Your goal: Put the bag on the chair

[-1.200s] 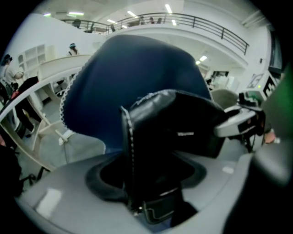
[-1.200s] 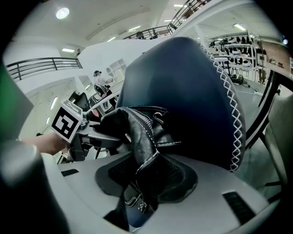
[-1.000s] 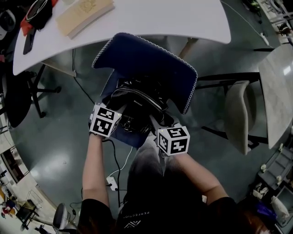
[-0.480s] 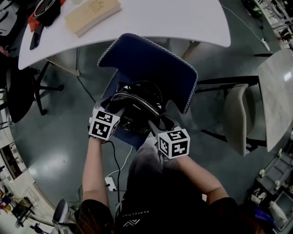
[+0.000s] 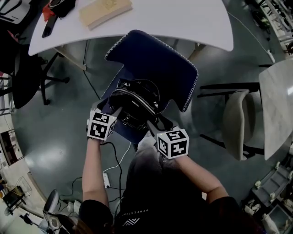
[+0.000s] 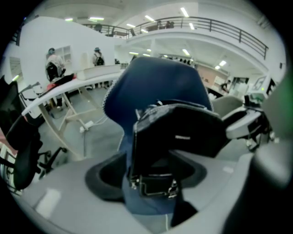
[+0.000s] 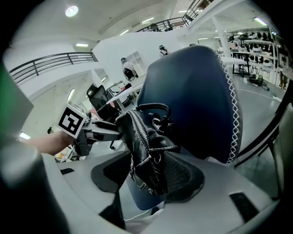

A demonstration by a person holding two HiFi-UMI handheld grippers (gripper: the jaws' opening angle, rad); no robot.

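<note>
A black leather bag [image 5: 135,103] stands upright on the seat of a dark blue chair [image 5: 155,64] with white stitching. My left gripper [image 5: 115,111] is at the bag's left end. In the left gripper view the bag [image 6: 178,137] fills the gap between the jaws, and the left gripper [image 6: 151,176] looks shut on it. My right gripper [image 5: 153,123] is at the bag's near right side. Its jaws are opening: the bag [image 7: 142,146] stands between them, leaning on the right pad with a gap at the left one, so the right gripper [image 7: 146,176] is open.
A white table [image 5: 183,18] with a wooden box [image 5: 105,10] stands just behind the chair. A beige chair [image 5: 236,116] and a marble tabletop [image 5: 279,100] are at the right. A black office chair [image 5: 25,77] is at the left. A power strip [image 5: 106,178] with its cable lies on the floor.
The bag stays on the seat and both grippers stay at its ends. The head view has shifted a little, so the table and chair sit lower in the picture.
</note>
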